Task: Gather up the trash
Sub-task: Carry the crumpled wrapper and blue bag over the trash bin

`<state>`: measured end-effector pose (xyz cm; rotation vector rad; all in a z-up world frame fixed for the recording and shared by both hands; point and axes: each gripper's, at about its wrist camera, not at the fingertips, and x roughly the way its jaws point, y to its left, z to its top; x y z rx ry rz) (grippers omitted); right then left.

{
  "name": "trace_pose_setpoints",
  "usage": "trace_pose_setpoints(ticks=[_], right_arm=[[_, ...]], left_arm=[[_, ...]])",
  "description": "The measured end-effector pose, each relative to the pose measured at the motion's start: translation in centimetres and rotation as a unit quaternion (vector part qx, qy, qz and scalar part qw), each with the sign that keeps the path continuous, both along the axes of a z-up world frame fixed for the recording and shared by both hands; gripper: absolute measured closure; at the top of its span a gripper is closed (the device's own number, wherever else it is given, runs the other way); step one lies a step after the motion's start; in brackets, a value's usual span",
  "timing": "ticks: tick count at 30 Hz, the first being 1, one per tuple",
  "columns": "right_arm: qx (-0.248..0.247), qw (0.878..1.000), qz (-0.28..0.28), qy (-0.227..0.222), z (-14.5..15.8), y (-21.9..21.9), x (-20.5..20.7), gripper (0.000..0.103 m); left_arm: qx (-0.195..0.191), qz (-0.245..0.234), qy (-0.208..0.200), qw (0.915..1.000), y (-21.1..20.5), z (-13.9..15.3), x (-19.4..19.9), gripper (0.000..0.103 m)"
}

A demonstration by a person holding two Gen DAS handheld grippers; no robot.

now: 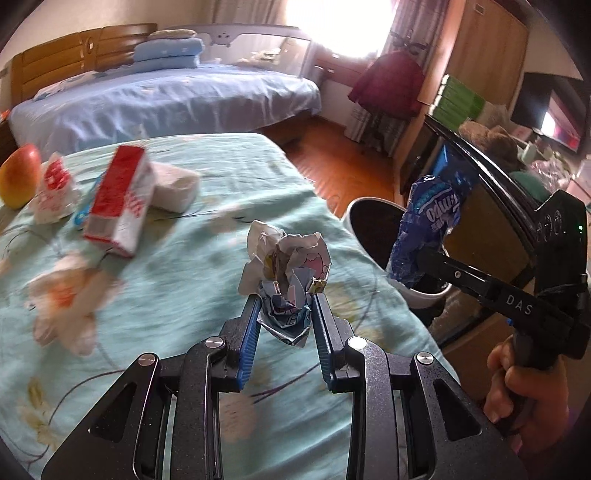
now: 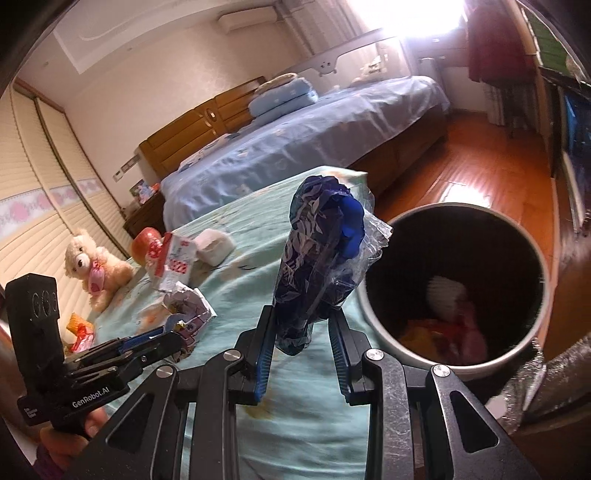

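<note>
Trash is in both grips: the crumpled blue plastic wrapper (image 2: 325,258) sits clamped in the right gripper (image 2: 301,334) beside the dark round bin (image 2: 532,258), and the crumpled printed paper ball (image 1: 286,269) is pinched in the left gripper (image 1: 284,317) over the pale green floral bedspread (image 1: 166,277). Next, I'd say, each must get above the bin's mouth before letting go. Both grippers tilt downward, the right nearer the rim.

Home bedroom. Double bed with blue sheet (image 1: 166,96) at 11 o'clock, wooden headboard (image 1: 74,48), folded blue pillows (image 1: 168,51). Floral teal bedspread (image 1: 184,258) in foreground. Wood floor (image 1: 332,162) at 1 o'clock, wardrobe (image 1: 484,55) at 2. Teddy bear (image 2: 92,266) at 9 o'clock, wall air conditioner (image 2: 247,18) at 12.
</note>
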<state>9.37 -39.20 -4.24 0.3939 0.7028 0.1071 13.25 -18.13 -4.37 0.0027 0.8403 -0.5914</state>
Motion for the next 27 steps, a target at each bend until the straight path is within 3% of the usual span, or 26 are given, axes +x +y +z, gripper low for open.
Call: trace_pose_setpoints(ticks=[15,27], right_arm=[[-0.021,0.998,-0.065,0.017,-1.4,-6.9,-0.8,0.074],[-0.021,0.996,-0.083,0.030,-2.3,-10.0,0.2,0.074]], left_arm=[[0.016,-0.050,-0.008,0.9986,-7.0,0.7,1.1,0.076],[0.035,-0.084,-0.015,0.9957,-12.1,0.1,1.9,0.076]])
